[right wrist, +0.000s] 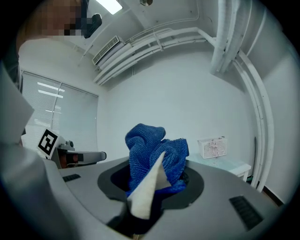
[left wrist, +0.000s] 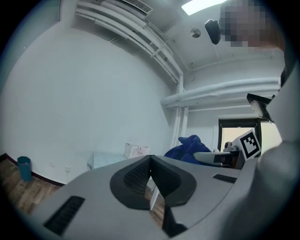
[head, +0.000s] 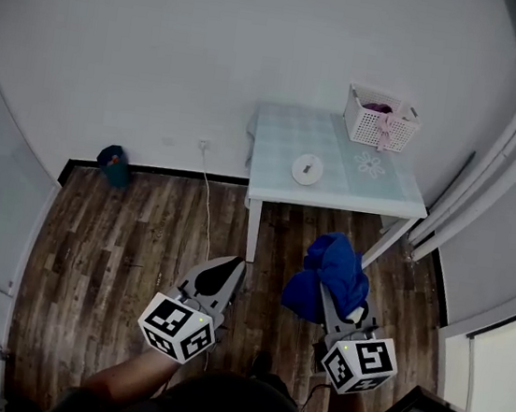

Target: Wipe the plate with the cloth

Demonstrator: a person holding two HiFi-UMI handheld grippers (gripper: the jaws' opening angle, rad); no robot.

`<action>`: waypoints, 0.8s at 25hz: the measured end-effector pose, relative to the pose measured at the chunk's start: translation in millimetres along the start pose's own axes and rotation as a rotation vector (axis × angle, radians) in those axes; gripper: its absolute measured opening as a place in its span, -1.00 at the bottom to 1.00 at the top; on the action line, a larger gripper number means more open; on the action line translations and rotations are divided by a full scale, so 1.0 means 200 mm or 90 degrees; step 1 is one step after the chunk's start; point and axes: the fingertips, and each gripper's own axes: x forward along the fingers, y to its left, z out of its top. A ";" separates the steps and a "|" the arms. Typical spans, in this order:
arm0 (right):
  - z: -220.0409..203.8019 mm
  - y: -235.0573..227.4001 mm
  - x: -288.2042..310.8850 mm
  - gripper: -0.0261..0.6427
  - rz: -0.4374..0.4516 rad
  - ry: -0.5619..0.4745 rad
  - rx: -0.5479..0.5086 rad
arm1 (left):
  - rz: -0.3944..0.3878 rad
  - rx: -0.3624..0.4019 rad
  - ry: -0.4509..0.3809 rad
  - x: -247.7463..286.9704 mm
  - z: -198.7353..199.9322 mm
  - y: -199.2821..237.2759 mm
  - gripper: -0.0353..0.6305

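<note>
Right tongs are squeezed tight on the blue cloth, which sticks out past the tips in a soft, bunched-up lump. Left tongs are closed too, tip to tip, with nothing in them. Both hang over the wooden floor, side by side, pointing at the desk.

On that desk sits the little white plate, near the front edge and well apart from the cloth. It has a small dark spot on it, too tiny to make out. A white basket stands at the far right corner, and a small blue bin waits by the wall.

I think the wiping has not begun; the cloth is held, so the job now is getting it to the plate. Next the cloth must go forward over the desk and come down flat on the plate.

No words can be read anywhere, only black and white squares on the tongs' cubes
</note>
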 end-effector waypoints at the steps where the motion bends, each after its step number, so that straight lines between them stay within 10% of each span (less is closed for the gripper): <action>1: 0.01 -0.06 0.03 -0.46 0.005 0.000 0.001 | 0.006 0.003 -0.003 0.06 0.01 0.00 -0.87; 20: 0.03 -0.65 0.64 -0.46 0.056 0.018 0.022 | 0.069 0.020 0.022 0.81 0.01 0.22 -0.87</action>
